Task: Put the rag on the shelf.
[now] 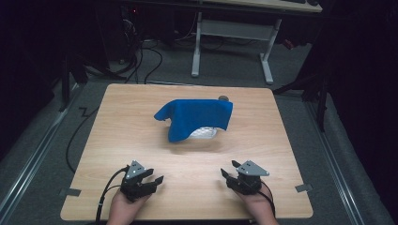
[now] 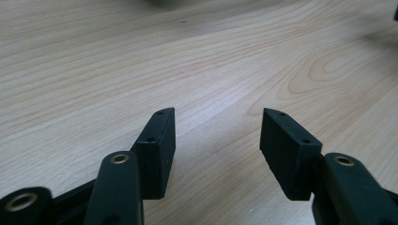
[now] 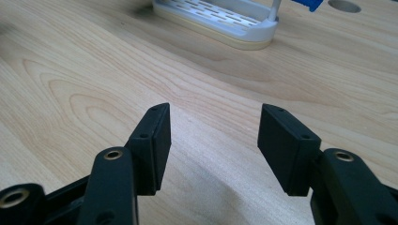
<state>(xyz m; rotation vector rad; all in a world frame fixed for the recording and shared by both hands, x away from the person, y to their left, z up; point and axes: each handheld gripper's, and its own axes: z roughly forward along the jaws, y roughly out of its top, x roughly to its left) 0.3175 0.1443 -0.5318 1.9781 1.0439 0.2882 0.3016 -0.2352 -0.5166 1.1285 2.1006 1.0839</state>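
The left gripper (image 1: 151, 180) and the right gripper (image 1: 231, 172) rest on the near part of the bench (image 1: 117, 136), both with fingers (image 2: 158, 150) spread and holding nothing. Well beyond them, at the middle, a blue cloth (image 1: 195, 117) covers a white rack (image 3: 220, 21).

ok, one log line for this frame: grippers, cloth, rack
left gripper: open, empty, near table edge | right gripper: open, empty | blue cloth: draped over white slotted rack, mid-table | contact: none
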